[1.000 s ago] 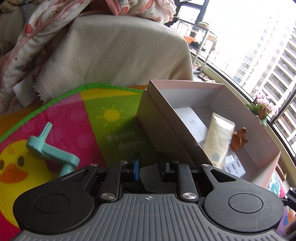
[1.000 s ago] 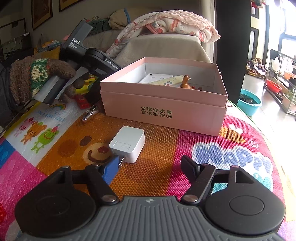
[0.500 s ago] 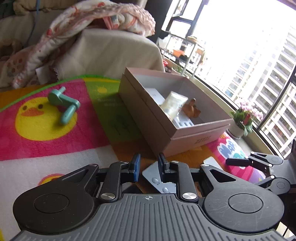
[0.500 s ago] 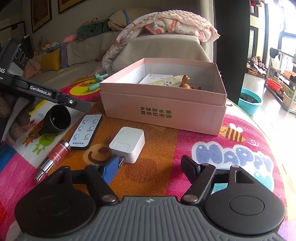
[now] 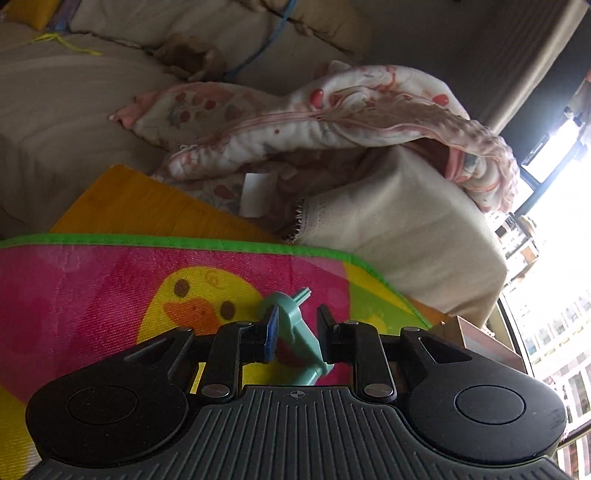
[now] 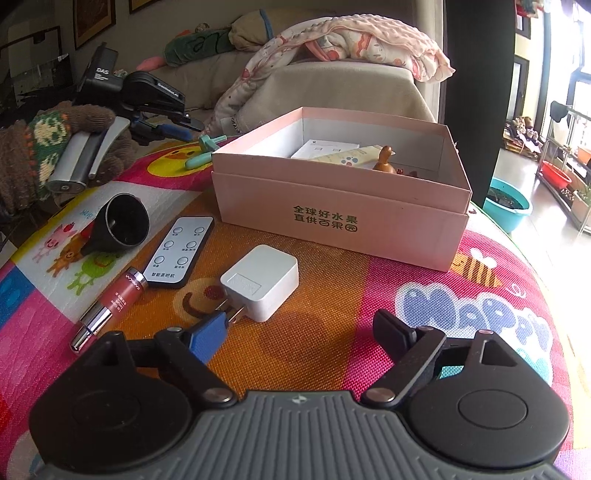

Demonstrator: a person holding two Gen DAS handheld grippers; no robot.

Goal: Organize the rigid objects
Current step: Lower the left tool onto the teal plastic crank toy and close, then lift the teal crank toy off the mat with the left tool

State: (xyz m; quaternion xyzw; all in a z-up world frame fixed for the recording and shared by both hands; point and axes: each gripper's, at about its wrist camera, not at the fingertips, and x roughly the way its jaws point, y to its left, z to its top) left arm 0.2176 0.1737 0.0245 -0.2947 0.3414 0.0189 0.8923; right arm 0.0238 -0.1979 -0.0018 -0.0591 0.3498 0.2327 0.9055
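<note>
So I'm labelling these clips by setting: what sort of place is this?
Most likely a home living room: a sofa draped with a baby blanket, a children's cartoon play mat, and framed pictures on the wall.

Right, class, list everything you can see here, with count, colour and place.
box: one, pink, open, on mat
carton, tube, figurine: one each; white, cream, brown; inside box
charger: one, white, before box
remote: one, black-grey, left of charger
lipstick: one, red, beside remote
funnel: one, black, lying beside remote
handle: one, teal, left of box
mat: one, multicoloured, under everything
blanket: one, pink-patterned, behind box
basin: one, teal, floor, right
hand: one, brown knitted glove, far left
left gripper: one, black, fingers astride handle
right gripper: one, black, jaws just opening, nothing between
</note>
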